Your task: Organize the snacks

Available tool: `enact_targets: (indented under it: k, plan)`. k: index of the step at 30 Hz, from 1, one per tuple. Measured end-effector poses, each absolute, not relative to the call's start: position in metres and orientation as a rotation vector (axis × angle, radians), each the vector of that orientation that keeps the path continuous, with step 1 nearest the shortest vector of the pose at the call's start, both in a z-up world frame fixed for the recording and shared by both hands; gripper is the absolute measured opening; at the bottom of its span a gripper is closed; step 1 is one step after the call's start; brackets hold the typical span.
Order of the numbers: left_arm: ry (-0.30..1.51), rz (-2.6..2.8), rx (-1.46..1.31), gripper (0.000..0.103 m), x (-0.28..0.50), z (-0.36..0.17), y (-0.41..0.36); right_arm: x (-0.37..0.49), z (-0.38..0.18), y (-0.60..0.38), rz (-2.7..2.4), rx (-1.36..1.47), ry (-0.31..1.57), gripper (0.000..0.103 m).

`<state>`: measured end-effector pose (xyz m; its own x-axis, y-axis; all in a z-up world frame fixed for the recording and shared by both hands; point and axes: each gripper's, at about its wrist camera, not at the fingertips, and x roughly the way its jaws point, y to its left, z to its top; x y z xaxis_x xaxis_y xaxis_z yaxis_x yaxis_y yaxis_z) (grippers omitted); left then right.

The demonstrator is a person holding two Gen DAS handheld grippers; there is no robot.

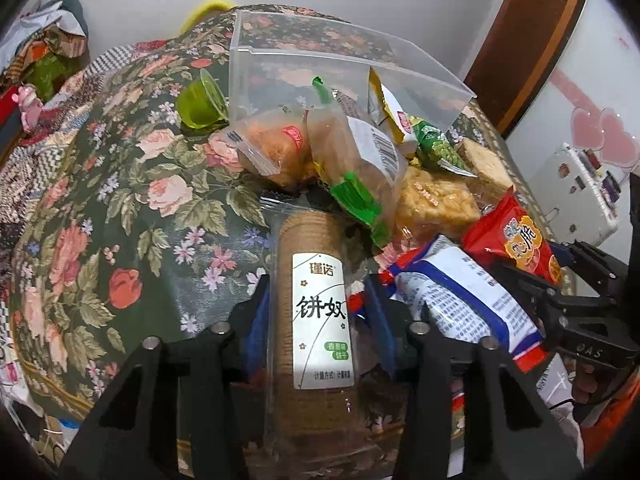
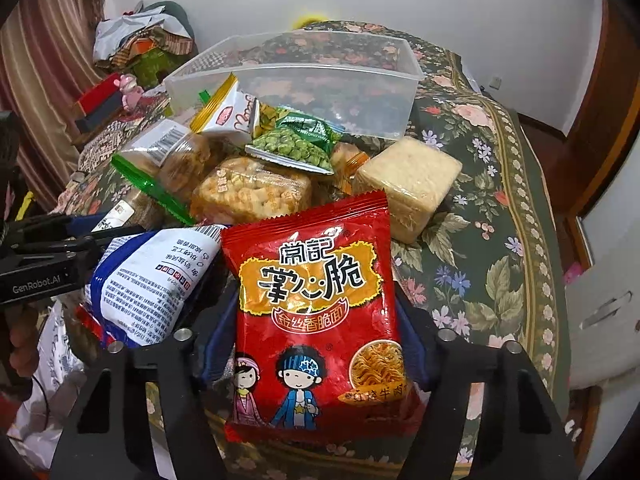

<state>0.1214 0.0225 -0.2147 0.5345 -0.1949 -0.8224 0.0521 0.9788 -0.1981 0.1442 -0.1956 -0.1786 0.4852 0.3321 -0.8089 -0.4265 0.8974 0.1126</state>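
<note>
Two grippers in use, each with a snack between its fingers. Largest item I see: floral cloth [image 2: 492, 184] covering the whole surface. On it, clear plastic bin [image 2: 360, 80] at the far end, with the snack pile heaped against its near wall. Red noodle bag [image 2: 316, 312] sits between the fingers of my right gripper [image 2: 316, 364], pads pressed to both edges, clenched on it. Biscuit sleeve [image 1: 316, 312] lies lengthwise in my left gripper [image 1: 316, 320], fingers closed against its sides. Blue-and-white packet [image 2: 148, 284] lies between the two tools. Square cracker block [image 2: 412, 184] rests right of the pile. Green pea packet [image 2: 296, 148] tops the heap. Green jelly cup [image 1: 200, 104], tipped, just left of the bin.
</note>
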Motion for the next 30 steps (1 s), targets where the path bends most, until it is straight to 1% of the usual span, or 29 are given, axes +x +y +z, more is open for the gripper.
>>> enact_targets:
  k: [1,2,11,22,30]
  plan:
    - [0.992,-0.13,-0.147,0.035,0.121,-0.214,0.023,0.144,-0.178,-0.197,0.461,-0.099,0.959,0.06]
    - [0.992,-0.132,-0.146,0.034,0.121,-0.213,0.024,0.145,-0.177,-0.198,0.459,-0.087,0.959,0.06]
    - [0.964,-0.099,-0.15,0.034,0.109,-0.198,0.036,0.144,-0.159,-0.212,0.442,-0.022,0.913,0.058]
    - [0.83,-0.08,-0.152,0.034,0.097,-0.148,0.047,0.146,-0.128,-0.216,0.435,0.018,0.829,0.058]
    - [0.731,-0.102,-0.151,0.034,0.111,-0.112,0.044,0.163,-0.098,-0.21,0.445,0.029,0.732,0.058]
